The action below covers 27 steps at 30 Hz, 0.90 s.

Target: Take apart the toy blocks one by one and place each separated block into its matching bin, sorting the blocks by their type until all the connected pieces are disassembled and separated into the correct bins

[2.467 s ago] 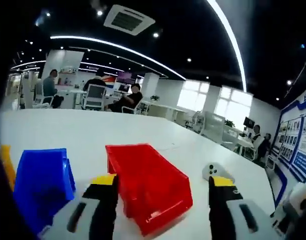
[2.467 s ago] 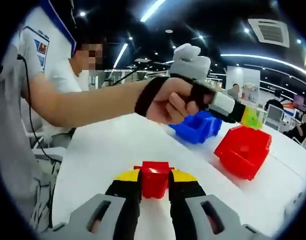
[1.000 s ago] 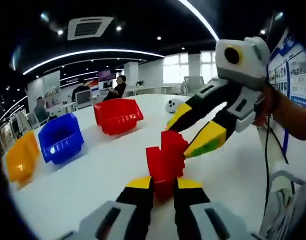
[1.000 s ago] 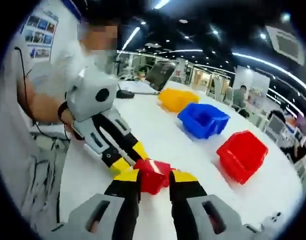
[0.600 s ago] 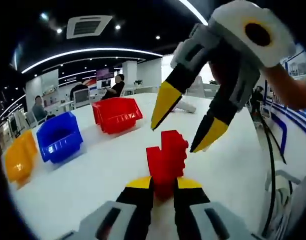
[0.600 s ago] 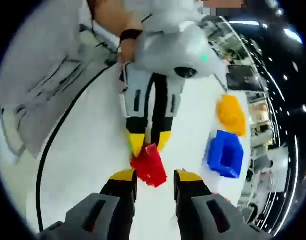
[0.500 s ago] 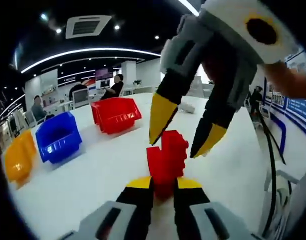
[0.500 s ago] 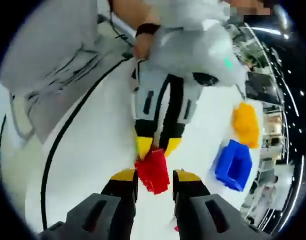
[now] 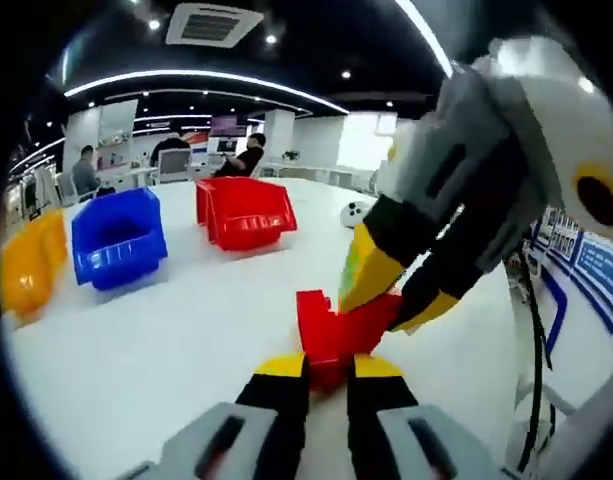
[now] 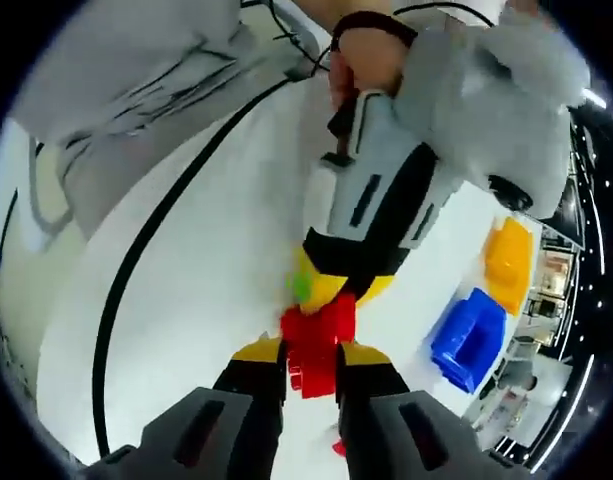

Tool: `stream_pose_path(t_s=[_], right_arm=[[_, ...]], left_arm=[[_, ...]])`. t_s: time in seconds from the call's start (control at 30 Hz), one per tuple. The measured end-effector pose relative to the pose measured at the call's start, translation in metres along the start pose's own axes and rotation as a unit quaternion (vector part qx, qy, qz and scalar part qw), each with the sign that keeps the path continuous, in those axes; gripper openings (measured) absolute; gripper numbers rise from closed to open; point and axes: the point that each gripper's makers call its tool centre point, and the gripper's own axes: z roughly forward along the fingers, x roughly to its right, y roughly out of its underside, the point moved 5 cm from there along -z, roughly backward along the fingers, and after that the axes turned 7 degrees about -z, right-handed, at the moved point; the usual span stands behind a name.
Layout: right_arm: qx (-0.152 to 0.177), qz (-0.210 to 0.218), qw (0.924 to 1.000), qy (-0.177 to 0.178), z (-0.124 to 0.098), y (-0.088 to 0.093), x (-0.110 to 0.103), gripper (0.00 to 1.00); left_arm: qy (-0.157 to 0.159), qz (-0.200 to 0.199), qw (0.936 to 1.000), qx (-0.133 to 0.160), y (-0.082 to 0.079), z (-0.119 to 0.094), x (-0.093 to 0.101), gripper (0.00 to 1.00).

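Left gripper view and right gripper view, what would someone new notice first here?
First, the red blocks at the centre of the left gripper view, clamped from both sides: the left gripper holds them from below while the right gripper bites them from the upper right. Behind, on the white table, stand a yellow bin, a blue bin and a red bin in a row.

In the left gripper view, three bins [image 9: 242, 212] stand in a row on the table [image 9: 136, 340] across the upper left of the frame, the leftmost at the left edge. Low at centre, the toy blocks [image 9: 331, 335] sit between the left gripper [image 9: 319, 366] below and the right gripper [image 9: 386, 295] reaching in from the upper right. In the right gripper view, the blocks sit at lower centre, with two bins at the right edge.
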Motion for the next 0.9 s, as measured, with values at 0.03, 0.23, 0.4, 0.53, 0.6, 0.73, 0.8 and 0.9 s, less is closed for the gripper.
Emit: stream_pose_path(t_s=[0.03, 0.23, 0.4, 0.53, 0.6, 0.73, 0.8, 0.9], right_arm=[[-0.003, -0.004, 0.9999, 0.015, -0.001, 0.0, 0.0, 0.18], [0.003, 0.017, 0.9978, 0.065, -0.003, 0.002, -0.011, 0.18], [0.042, 0.103, 0.9889, 0.098, -0.02, 0.009, -0.027, 0.18], [0.181, 0.273, 0.9338, 0.144, -0.035, 0.017, -0.033, 0.18], [0.242, 0.346, 0.8879, 0.182, -0.041, 0.028, -0.028, 0.18], [0.355, 0.461, 0.7675, 0.268, -0.054, 0.047, -0.012, 0.18], [0.387, 0.494, 0.7162, 0.305, -0.055, 0.062, -0.005, 0.18], [0.418, 0.552, 0.6249, 0.36, -0.051, 0.092, 0.008, 0.18]], left_arm=[[0.003, 0.005, 1.0, 0.003, 0.0, 0.0, 0.0, 0.15], [0.005, 0.021, 0.9997, 0.009, 0.001, 0.0, 0.006, 0.16], [0.005, 0.016, 0.9998, 0.012, 0.001, 0.0, 0.005, 0.16], [0.002, 0.013, 0.9998, 0.013, 0.003, -0.001, 0.005, 0.16], [-0.003, 0.019, 0.9998, 0.011, 0.003, 0.0, 0.006, 0.16], [-0.005, 0.034, 0.9994, 0.009, 0.003, 0.002, 0.008, 0.16], [-0.006, 0.044, 0.999, 0.002, 0.003, 0.003, 0.009, 0.16], [-0.007, 0.05, 0.9987, -0.002, 0.004, 0.003, 0.009, 0.16]])
